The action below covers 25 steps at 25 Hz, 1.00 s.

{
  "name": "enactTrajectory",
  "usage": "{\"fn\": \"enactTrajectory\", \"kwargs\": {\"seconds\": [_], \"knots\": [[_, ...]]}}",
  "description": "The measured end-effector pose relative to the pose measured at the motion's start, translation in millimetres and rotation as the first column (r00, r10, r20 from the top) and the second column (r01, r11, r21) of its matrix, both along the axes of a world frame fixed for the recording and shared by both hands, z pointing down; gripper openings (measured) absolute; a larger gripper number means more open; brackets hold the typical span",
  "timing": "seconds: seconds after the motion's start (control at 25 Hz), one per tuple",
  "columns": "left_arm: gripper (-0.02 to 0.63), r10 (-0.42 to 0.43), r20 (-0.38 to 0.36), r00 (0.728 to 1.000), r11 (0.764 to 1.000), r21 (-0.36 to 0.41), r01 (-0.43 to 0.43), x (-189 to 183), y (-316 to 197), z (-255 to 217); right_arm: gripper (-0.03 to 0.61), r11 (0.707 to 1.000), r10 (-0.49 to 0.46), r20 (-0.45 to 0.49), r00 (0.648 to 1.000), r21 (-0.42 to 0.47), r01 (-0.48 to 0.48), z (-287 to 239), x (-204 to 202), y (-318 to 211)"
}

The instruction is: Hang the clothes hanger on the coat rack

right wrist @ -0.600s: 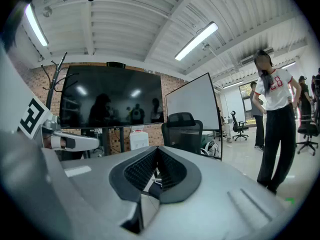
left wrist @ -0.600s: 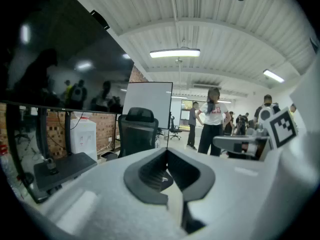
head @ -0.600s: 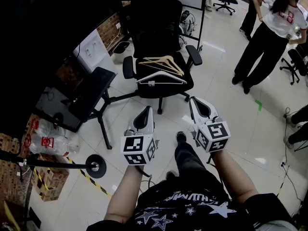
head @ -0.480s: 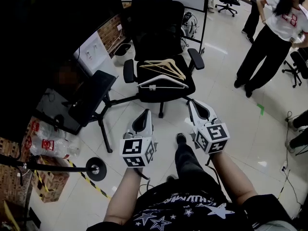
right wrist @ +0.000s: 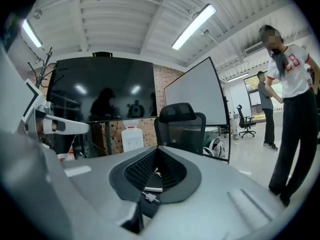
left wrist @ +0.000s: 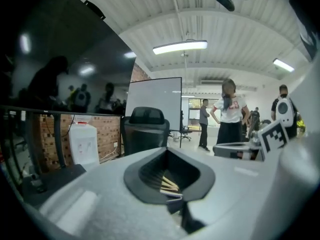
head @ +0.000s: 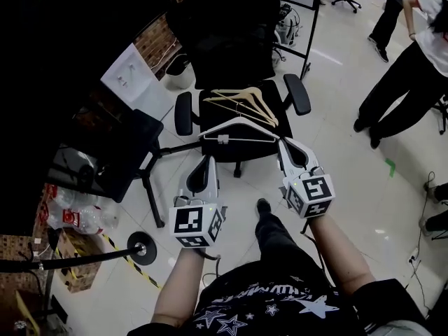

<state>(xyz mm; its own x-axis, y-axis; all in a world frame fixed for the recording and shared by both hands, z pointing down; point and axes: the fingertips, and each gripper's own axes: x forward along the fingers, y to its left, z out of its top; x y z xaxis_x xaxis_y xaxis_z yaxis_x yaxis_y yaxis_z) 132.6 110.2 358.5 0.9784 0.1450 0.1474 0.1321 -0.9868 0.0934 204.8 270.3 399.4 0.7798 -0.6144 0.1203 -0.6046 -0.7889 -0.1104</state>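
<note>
On the seat of a black office chair (head: pixel 241 145) lie a white hanger (head: pixel 236 127) and, behind it, wooden hangers (head: pixel 246 103). Both grippers hover side by side just in front of the seat, pointing at it. My left gripper (head: pixel 208 161) is shut and holds nothing; its tip is short of the seat's front left edge. My right gripper (head: pixel 285 144) is also shut and empty, its tip by the white hanger's right end. The left gripper view shows wooden hangers (left wrist: pixel 167 184) through the jaw loop. A black pole on a round base (head: pixel 142 247) stands at lower left.
A black stand with a tilted panel (head: pixel 119 152) sits left of the chair, and a white jug (head: pixel 129 75) by the brick wall. A whiteboard frame (head: pixel 311 26) is behind the chair. A person in black trousers (head: pixel 406 68) stands at right. Striped tape (head: pixel 133 264) marks the floor.
Both grippers have moved forward toward the chair, which now lies nearer their tips. The jaws stay shut and the hangers have not moved.
</note>
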Motion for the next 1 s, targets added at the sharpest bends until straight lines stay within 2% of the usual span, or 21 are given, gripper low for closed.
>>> {"fn": "enactTrajectory", "kwargs": {"seconds": [0.28, 0.48, 0.76, 1.0], "knots": [[0.005, 0.007, 0.022, 1.000, 0.999, 0.031, -0.008, 78.6, -2.0, 13.6, 0.006, 0.999, -0.028, 0.044, 0.999, -0.035, 0.030, 22.5, 76.9, 2.6], [0.005, -0.014, 0.041, 0.999, 0.999, 0.035, 0.013, 109.8, -15.2, 20.5, 0.006, 0.990, -0.024, 0.077, 0.997, -0.136, 0.034, 72.5, 116.5, -2.2], [0.005, -0.007, 0.173, 0.985, 1.000, 0.000, 0.007, 138.5, -34.0, 100.4, 0.006, 0.983, -0.066, 0.139, 0.988, -0.161, 0.088, 124.2, 135.8, -27.8], [0.005, 0.046, 0.233, 0.971, 0.999, -0.034, -0.039, 163.2, -44.2, 163.4, 0.006, 0.975, -0.061, 0.188, 0.980, -0.199, 0.099, 167.0, 146.8, -51.9]]}}
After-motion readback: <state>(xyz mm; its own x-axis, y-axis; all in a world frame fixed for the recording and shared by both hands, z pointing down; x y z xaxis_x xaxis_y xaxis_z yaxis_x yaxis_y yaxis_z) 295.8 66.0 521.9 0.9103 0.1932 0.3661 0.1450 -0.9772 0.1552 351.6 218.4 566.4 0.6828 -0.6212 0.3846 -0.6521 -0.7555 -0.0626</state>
